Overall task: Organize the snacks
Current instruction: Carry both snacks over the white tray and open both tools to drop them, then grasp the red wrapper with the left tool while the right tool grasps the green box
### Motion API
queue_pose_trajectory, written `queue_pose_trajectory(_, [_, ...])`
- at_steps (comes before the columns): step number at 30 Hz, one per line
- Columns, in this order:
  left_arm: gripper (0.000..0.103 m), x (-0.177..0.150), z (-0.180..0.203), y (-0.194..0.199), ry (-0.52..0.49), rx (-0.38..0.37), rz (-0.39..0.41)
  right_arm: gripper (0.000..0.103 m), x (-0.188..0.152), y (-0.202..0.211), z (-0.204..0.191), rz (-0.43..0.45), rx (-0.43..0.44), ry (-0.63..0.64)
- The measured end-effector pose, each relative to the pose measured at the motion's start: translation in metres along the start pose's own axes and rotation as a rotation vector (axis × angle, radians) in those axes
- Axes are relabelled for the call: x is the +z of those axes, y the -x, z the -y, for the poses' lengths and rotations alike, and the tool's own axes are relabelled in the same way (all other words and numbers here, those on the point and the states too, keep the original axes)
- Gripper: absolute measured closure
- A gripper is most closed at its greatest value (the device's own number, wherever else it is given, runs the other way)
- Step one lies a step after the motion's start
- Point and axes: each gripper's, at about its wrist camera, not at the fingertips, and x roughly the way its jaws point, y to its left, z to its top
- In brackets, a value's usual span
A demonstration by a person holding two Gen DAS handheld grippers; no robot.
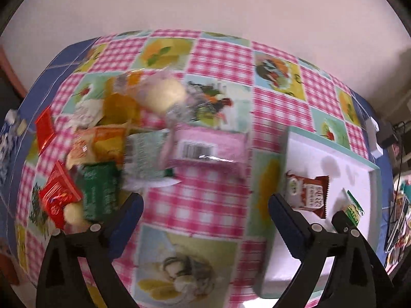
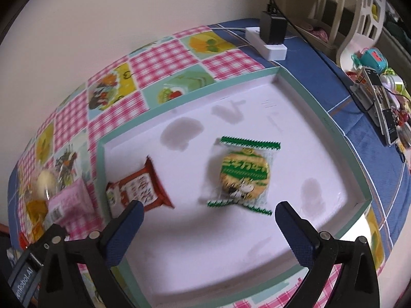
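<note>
checked tablecloth (image 1: 205,200); both tongs (left (image 1: 205,205), right (image 2: 209,214)) agape, empty.

light: soft, even, kinda pinkish indoors | shadows: faint under green cookie packet (image 2: 244,174) | blur: smeared snack pile (image 1: 110,148) in left view, right sharper | edges: heavy fisheye bend, dark vignetted corners
</note>
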Motion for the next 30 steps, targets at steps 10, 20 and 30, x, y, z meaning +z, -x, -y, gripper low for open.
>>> queue_pose_trajectory(10, [0.005, -0.021, -0.049, 0.014, 0.074, 0.020, -0.020, 0.000, -0.029, 0.015, -0.032, 0.007, 0.054, 0.122])
queue_pose_trajectory(20, [0.005, -0.035, -0.119, 0.023, 0.213, 0.110, -0.047, 0.000, -0.056, 0.020, -0.058, -0.022, 0.106, 0.222])
queue_pose_trajectory(30, [0.005, -0.043, -0.207, 0.019, 0.458, 0.110, -0.088, 0.000, -0.081, 0.031, -0.106, -0.026, 0.203, 0.355])
